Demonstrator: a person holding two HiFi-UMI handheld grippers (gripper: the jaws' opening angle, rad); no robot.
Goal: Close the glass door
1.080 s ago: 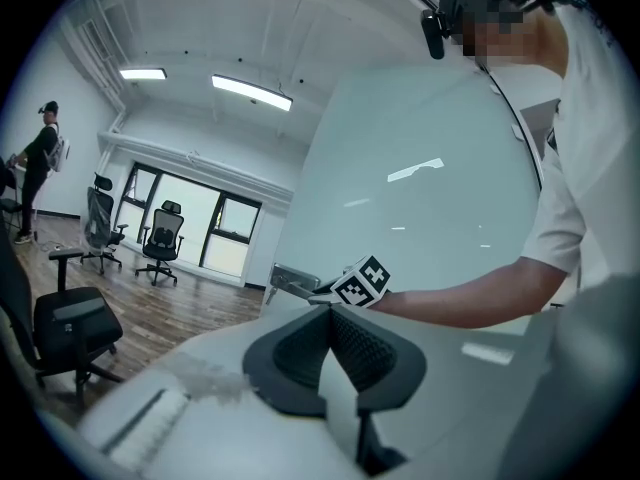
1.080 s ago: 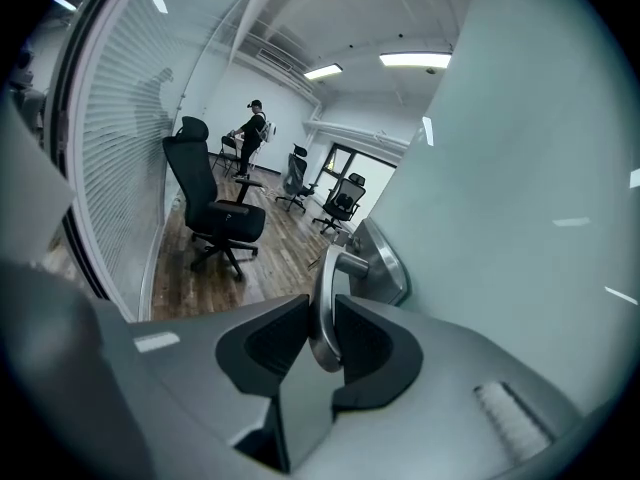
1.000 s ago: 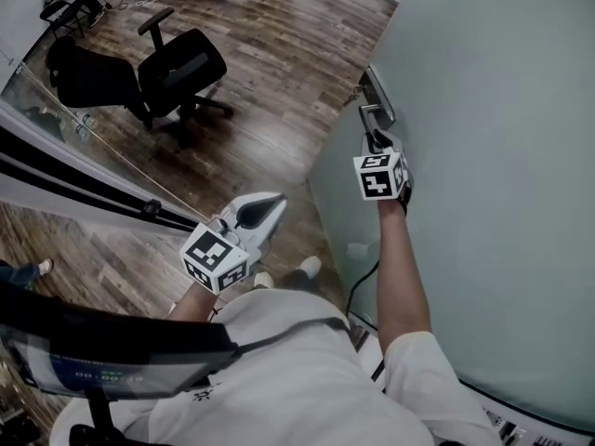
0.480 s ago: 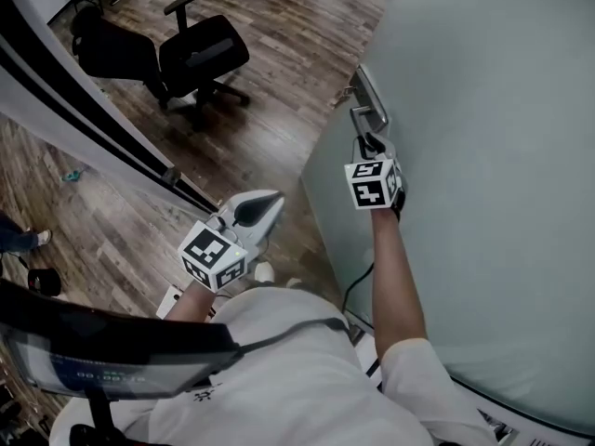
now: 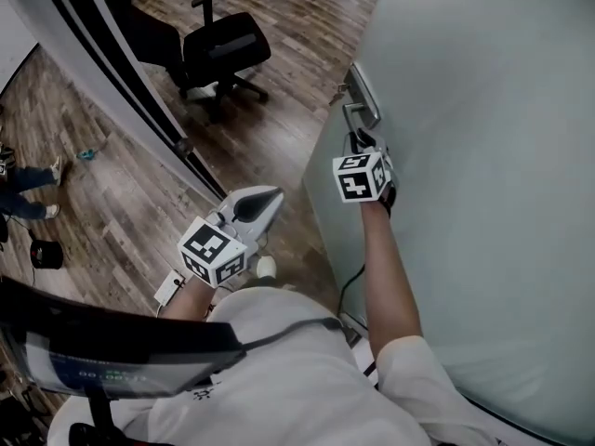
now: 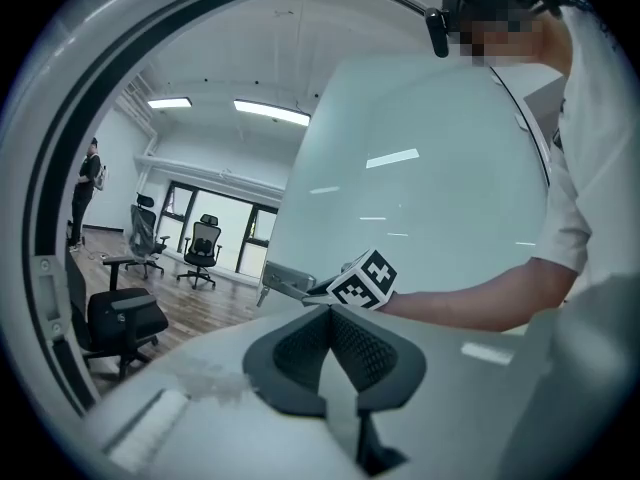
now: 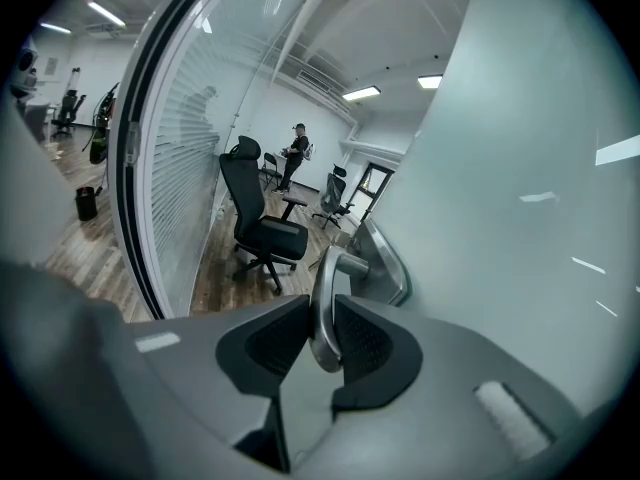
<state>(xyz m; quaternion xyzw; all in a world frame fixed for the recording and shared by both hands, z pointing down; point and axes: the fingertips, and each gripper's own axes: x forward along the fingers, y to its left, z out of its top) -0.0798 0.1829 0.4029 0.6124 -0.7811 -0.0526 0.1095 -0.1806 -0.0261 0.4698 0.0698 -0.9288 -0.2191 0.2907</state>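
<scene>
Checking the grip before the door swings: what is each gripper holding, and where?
Right gripper clamps the door handle along its lever. Left gripper is shut, holding nothing.

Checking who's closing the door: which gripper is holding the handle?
The right gripper: its jaws are clamped on the metal door handle. The left gripper is shut and holds nothing.

An office: black swivel chairs, glass partition walls, wood-plank floor, ceiling strip lights.
</scene>
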